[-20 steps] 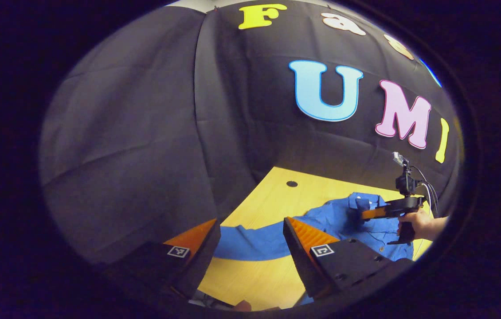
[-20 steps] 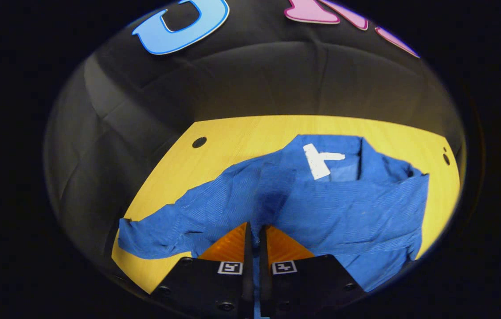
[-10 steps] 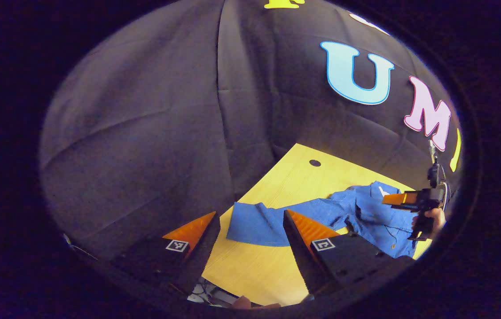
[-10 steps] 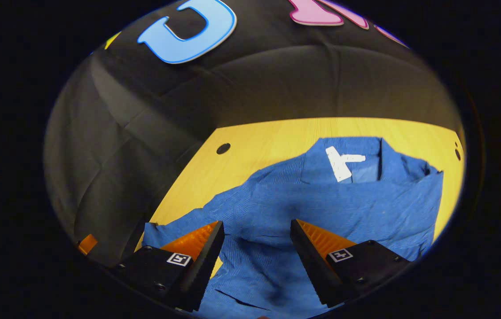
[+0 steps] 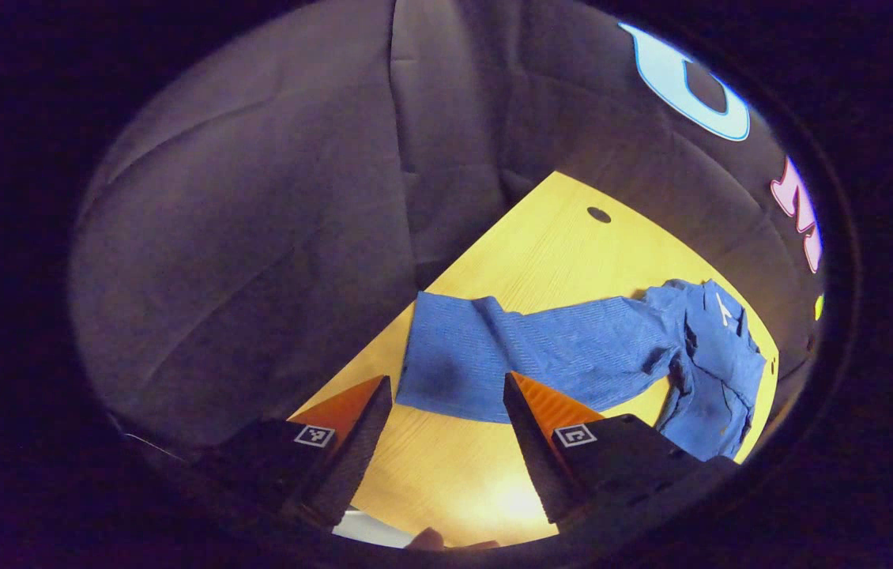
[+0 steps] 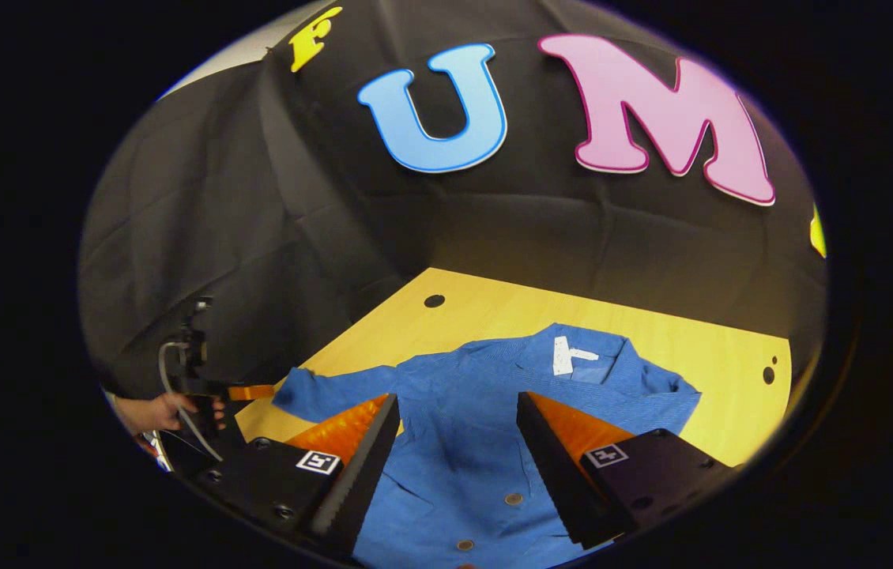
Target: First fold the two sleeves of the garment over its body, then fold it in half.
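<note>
The blue shirt [image 6: 486,427] lies on the yellow table [image 6: 699,348], collar at 12 o'clock in the right gripper view, one sleeve [image 5: 510,359] stretched out flat toward 9 o'clock. Both grippers hold nothing: the left gripper [image 5: 440,407] has its fingers spread just short of the cuff, and the right gripper [image 6: 456,427] hangs spread over the button front.

The likely risk is a pinch that catches only the cuff's top layer, so the sleeve twists or drags the body askew.

The left gripper view shows the sleeve's full length and cuff edge. The right gripper view shows the buttons [image 6: 514,499], the white neck label [image 6: 569,354], and the hand [image 6: 166,411] holding the other gripper at 9 o'clock.
</note>
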`<state>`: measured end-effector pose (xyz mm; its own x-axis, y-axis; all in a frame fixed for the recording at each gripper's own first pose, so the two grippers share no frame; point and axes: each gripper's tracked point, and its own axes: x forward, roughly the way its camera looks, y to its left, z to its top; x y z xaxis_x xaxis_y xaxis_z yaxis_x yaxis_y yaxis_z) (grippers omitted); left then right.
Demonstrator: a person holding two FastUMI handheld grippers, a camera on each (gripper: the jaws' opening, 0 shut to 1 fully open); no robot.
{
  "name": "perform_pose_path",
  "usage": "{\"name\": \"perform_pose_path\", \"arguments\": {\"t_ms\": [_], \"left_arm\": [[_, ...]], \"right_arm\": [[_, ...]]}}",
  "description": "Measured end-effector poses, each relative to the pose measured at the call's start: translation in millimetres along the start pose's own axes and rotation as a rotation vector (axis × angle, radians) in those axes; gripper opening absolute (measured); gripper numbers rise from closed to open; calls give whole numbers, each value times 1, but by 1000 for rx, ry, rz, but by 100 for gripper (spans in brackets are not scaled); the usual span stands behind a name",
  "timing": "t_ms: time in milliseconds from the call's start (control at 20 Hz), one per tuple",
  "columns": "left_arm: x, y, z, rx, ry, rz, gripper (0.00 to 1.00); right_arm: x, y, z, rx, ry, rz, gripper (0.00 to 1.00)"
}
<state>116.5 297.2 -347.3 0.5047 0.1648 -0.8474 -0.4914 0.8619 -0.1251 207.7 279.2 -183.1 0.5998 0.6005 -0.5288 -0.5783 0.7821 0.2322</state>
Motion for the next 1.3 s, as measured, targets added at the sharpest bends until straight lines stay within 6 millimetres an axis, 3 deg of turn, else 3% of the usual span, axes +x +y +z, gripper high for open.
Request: {"name": "perform_pose_path", "arguments": {"t_ms": [250, 450, 700, 750, 900, 950, 1000, 1150, 1300], "left_arm": [[32, 0, -7, 35, 144, 14, 83], [51, 7, -14, 49, 173, 32, 83], [47, 6, -10, 109, 212, 25, 83], [48, 5, -10, 117, 212, 16, 79], [49, 6, -9, 160, 198, -14, 27], [51, 4, -6, 179, 169, -43, 27], [48, 3, -6, 173, 179, -46, 2], [46, 1, -3, 188, 172, -40, 4], [30, -10, 11, 235, 121, -58, 4]], "right_arm": [[-37, -6, -8, 26, 3, -29, 95], [-34, -7, -18, 65, 24, -40, 96], [-42, 1, -25, 82, 35, -24, 96], [-44, 4, -28, 82, 40, -20, 96], [-51, 4, -37, 70, 55, -21, 96], [-52, 3, -40, 70, 61, -24, 96], [-54, 2, -43, 76, 66, -29, 96], [-64, -2, -47, 101, 61, -36, 96], [-76, -17, -47, 127, 43, -63, 96]]}}
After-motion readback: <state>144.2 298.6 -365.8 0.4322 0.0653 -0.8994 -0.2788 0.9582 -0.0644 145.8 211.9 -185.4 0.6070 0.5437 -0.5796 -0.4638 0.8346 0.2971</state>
